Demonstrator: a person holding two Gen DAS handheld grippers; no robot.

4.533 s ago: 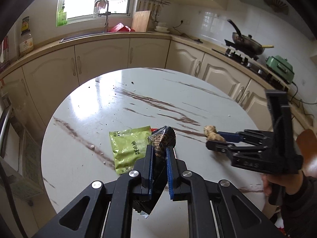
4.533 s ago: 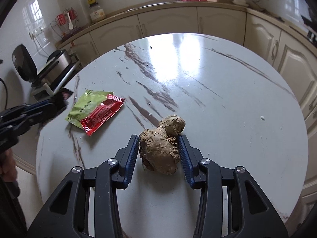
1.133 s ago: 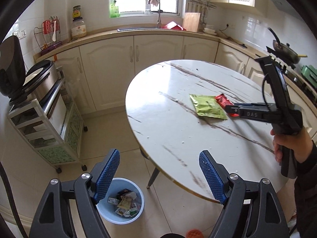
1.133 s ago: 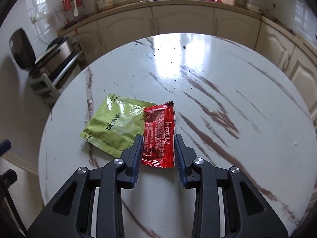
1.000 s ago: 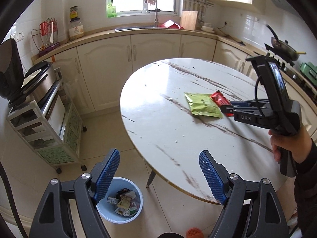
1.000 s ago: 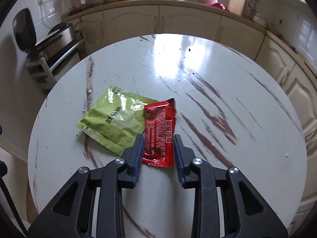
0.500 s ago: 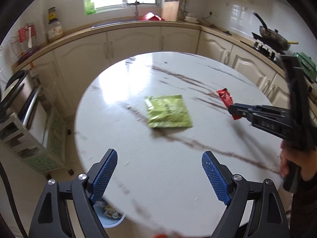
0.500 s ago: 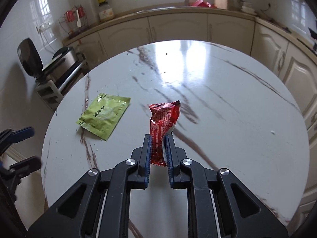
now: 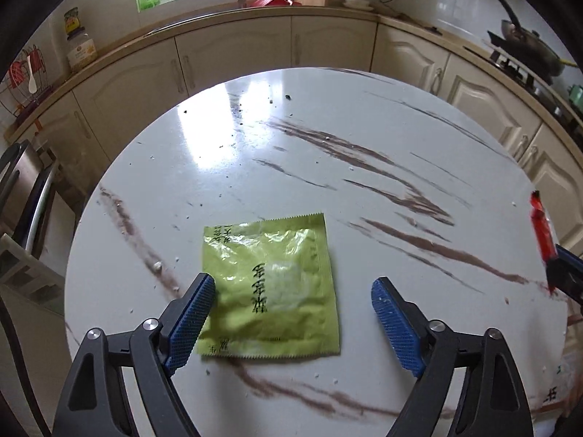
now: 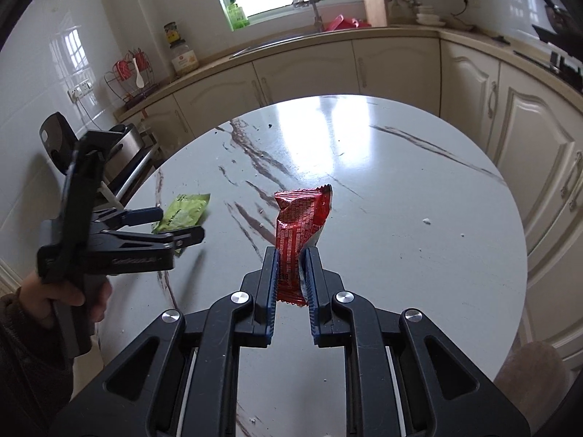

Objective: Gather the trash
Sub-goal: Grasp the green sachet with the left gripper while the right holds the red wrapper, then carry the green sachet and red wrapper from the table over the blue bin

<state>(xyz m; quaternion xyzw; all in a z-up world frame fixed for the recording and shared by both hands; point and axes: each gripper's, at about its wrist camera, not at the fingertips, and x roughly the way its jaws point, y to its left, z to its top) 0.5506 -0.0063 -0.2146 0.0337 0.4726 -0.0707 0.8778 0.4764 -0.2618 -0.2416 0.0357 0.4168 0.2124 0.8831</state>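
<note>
I am holding the left gripper (image 9: 291, 309) with its jaws spread wide and empty, straddling the green sachet (image 9: 271, 287), which is lying flat on the tabletop (image 9: 364, 196) just ahead of and between them, its print running front to back; the left jaw is nearly touching its left edge. My right gripper (image 10: 291, 273) has just been closing and is now clamping the red wrapper (image 10: 300, 225) upright, clear of the tabletop. The left hand is nearer the sachet. Only crumbs are lying around it.
</note>
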